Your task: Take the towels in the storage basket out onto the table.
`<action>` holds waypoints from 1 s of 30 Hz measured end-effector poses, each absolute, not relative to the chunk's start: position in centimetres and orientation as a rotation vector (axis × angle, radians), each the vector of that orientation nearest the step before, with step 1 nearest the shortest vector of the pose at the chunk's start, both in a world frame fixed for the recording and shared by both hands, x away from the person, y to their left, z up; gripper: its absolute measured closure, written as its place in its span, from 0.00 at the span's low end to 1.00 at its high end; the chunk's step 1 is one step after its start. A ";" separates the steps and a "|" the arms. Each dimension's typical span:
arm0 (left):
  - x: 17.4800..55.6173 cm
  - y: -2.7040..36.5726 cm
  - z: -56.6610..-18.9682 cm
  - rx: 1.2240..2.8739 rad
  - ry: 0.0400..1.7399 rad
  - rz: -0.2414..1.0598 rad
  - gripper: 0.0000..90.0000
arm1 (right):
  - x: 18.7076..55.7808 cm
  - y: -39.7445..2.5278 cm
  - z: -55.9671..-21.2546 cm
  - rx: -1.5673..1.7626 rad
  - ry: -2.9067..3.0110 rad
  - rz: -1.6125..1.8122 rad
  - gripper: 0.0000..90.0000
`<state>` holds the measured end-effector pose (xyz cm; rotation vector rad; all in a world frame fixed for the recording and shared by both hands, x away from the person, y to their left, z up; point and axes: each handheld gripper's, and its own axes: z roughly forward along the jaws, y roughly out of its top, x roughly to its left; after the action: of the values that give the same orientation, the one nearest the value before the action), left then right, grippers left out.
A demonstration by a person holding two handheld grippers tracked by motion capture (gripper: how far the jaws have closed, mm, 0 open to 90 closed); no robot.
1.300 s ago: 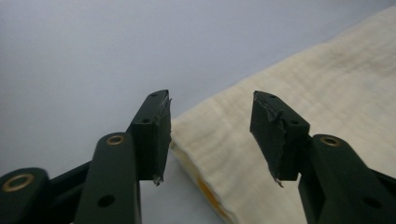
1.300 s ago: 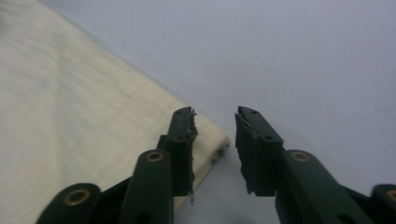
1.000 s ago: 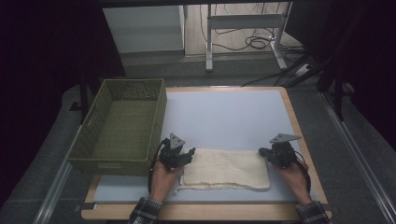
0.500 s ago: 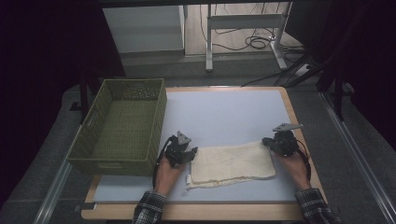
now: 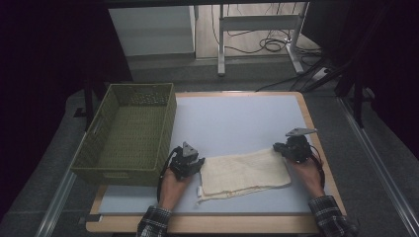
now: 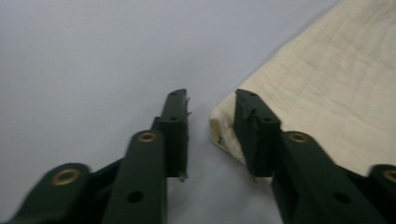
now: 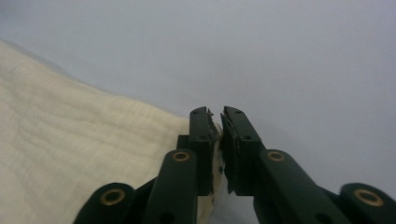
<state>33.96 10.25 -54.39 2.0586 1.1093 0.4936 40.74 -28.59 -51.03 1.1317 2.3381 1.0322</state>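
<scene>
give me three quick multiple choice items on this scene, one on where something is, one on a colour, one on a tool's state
1. Where is the basket?
A. left edge of the table
B. right edge
C. on the cloth

2. What colour is the cloth?
A. blue
B. cream
C. red

3. How does the left tool stand?
A. shut on the cloth
B. open at the cloth's corner
C. inside the basket

Answers:
1 A, the basket sits at the left of the table in the high view.
2 B, it looks cream in all three views.
3 B, the left gripper view shows its jaws apart with the cloth's corner by one jaw; the right tool is shut on the cloth.
</scene>
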 end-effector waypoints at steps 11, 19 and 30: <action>34.5 10.6 -54.5 2.043 1.148 0.431 0.47 | 38.4 -29.2 -49.7 1.133 2.368 1.093 0.67; 34.5 10.6 -54.6 2.036 1.163 0.442 0.42 | 34.9 -27.1 -49.5 1.027 2.453 1.143 0.63; 34.5 10.6 -54.6 2.036 1.163 0.442 0.42 | 32.2 -22.3 -50.3 0.878 2.583 1.205 0.62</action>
<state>34.46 10.64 -54.61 2.0356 1.1626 0.4418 32.22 -22.32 -50.34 0.8776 2.5830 1.2048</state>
